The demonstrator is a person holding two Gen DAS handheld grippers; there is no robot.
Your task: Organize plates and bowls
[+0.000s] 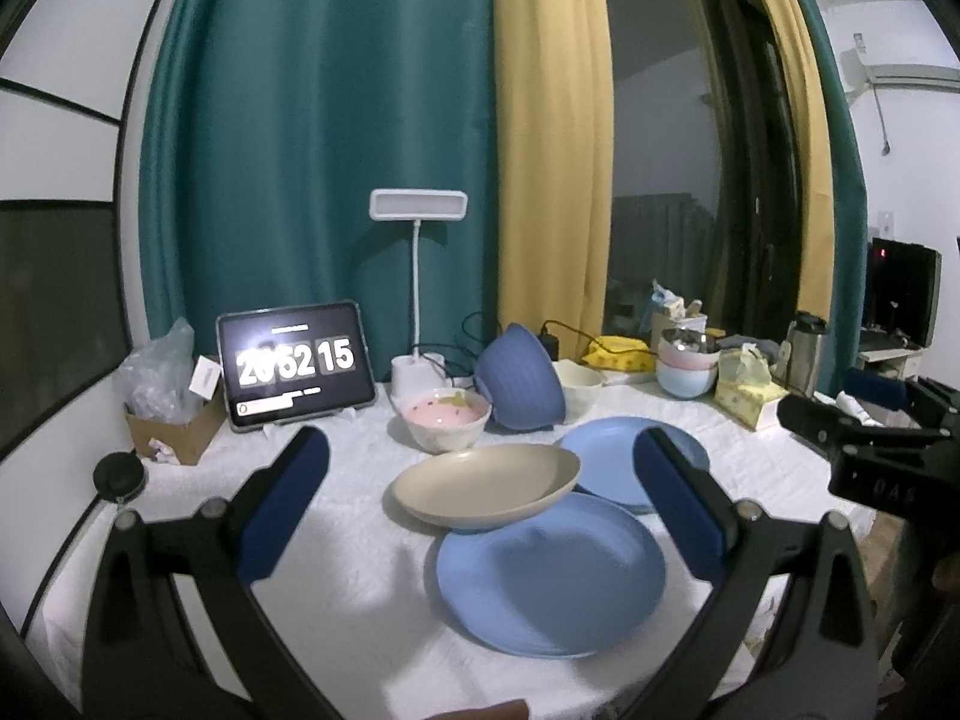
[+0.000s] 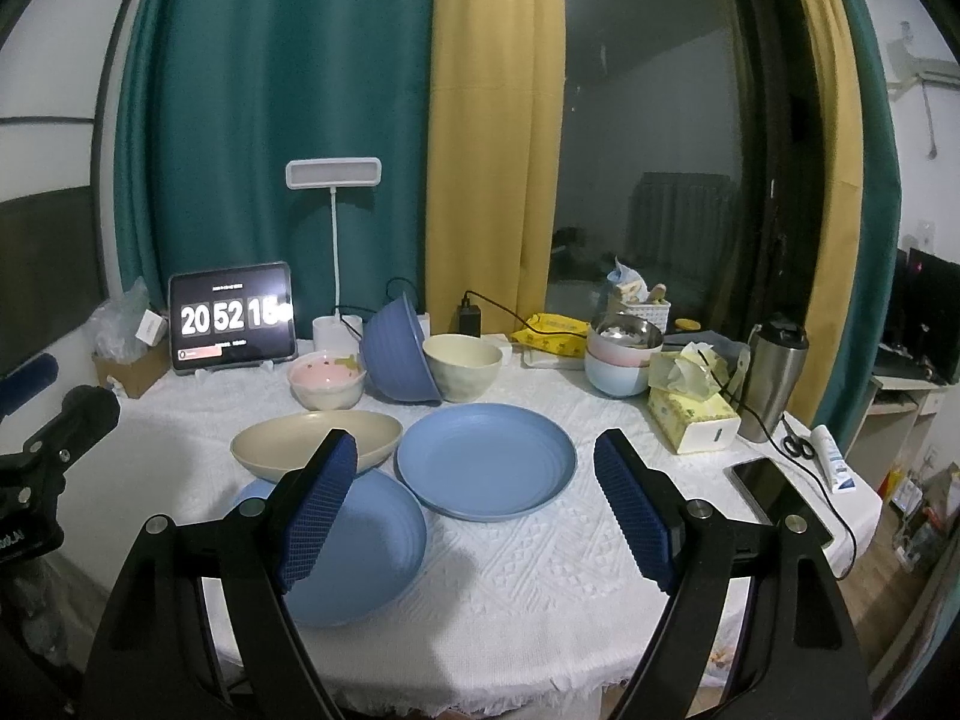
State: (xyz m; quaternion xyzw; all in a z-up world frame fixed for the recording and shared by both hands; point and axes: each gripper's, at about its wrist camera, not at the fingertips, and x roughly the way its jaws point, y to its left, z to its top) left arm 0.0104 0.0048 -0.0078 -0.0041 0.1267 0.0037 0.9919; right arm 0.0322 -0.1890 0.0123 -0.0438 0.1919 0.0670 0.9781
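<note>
Two grippers hang above the near edge of the table, and neither holds anything: the left gripper (image 1: 480, 516) has its blue pads spread wide apart over the plates, and the right gripper (image 2: 474, 510) is likewise wide apart, with the far blue plate showing between its fingers.

Just beyond the fingers lie three plates on the white tablecloth (image 2: 540, 570). The near blue plate (image 2: 360, 546) sits flat toward the front; the beige plate (image 2: 300, 441) rests with one edge tilted up on that plate's far rim, so the two touch. The far blue plate (image 2: 486, 459) lies flat just beside them, on its own.

Farther back, the dark blue bowl (image 2: 396, 354) is tipped on its side, leaning between the pink bowl (image 2: 327, 381) and the cream bowl (image 2: 465, 366). A stack of pastel bowls (image 2: 621, 360) stands to the right, near the tissue box (image 2: 690, 414), and may already count as sorted.

By my judgement, little is done: the plates are not yet stacked, and three bowls remain loose.
</note>
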